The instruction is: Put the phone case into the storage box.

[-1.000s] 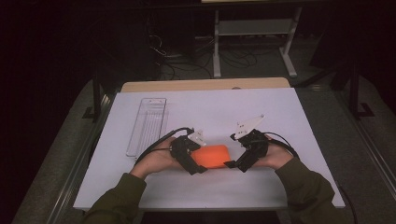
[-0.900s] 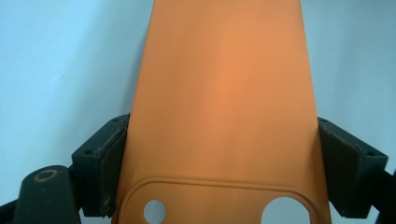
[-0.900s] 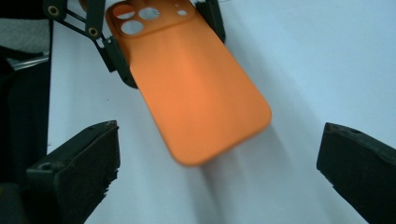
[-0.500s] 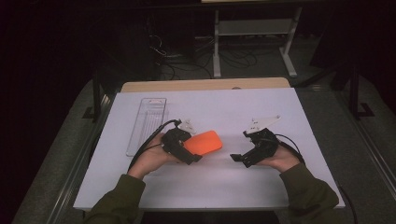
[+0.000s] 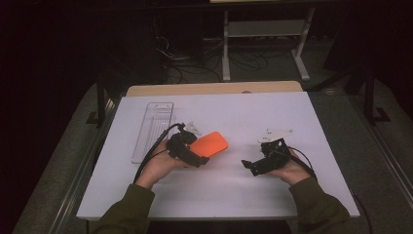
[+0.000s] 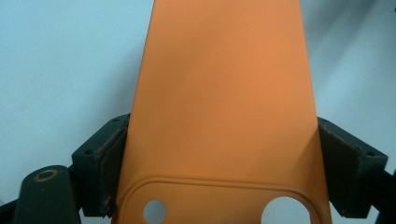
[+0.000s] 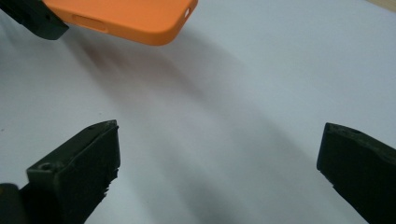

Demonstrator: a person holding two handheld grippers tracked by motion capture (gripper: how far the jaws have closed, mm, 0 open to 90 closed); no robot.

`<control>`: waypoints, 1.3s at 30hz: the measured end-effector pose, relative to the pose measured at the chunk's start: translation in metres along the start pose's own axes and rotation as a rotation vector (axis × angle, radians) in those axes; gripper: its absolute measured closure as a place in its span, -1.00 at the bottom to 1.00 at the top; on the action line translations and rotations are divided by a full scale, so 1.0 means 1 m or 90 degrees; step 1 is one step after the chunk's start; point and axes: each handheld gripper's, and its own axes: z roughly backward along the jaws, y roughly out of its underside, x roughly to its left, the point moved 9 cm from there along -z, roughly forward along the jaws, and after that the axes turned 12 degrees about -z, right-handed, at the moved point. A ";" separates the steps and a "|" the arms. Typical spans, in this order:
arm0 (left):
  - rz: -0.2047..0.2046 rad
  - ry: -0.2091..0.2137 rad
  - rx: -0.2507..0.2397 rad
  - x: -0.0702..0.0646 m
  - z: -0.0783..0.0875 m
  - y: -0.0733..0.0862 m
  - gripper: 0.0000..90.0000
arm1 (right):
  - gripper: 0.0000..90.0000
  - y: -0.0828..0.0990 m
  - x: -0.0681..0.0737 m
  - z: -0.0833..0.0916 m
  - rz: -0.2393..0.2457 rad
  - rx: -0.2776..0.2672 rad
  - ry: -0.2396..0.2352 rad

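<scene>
Released by the right gripper (image 5: 251,165), whose fingers now gape wide, the orange phone case (image 5: 209,144) sits clamped edgewise in the left gripper (image 5: 194,155) at centre frame, lifted off the surface (image 5: 292,112).

Layout on the table (image 5: 292,107)
The phone case (image 5: 209,144) sits between the left gripper's (image 5: 187,151) jaws, left of centre; a tray (image 5: 153,129) lies on the table just left of that gripper; the right gripper (image 5: 260,163) stands well apart to the right, jaws towards the case, near the table's front half
</scene>
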 end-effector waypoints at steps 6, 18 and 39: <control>-0.005 0.002 -0.002 -0.003 -0.001 -0.003 -0.67 | -1.00 -0.006 -0.003 0.000 -0.011 -0.043 0.015; -0.011 -0.002 -0.010 -0.004 0.002 -0.010 -0.67 | -1.00 -0.008 -0.002 -0.001 0.004 -0.061 0.027; -0.009 -0.005 -0.013 -0.002 0.002 -0.010 -0.67 | -1.00 -0.008 0.004 -0.003 0.097 -0.090 0.072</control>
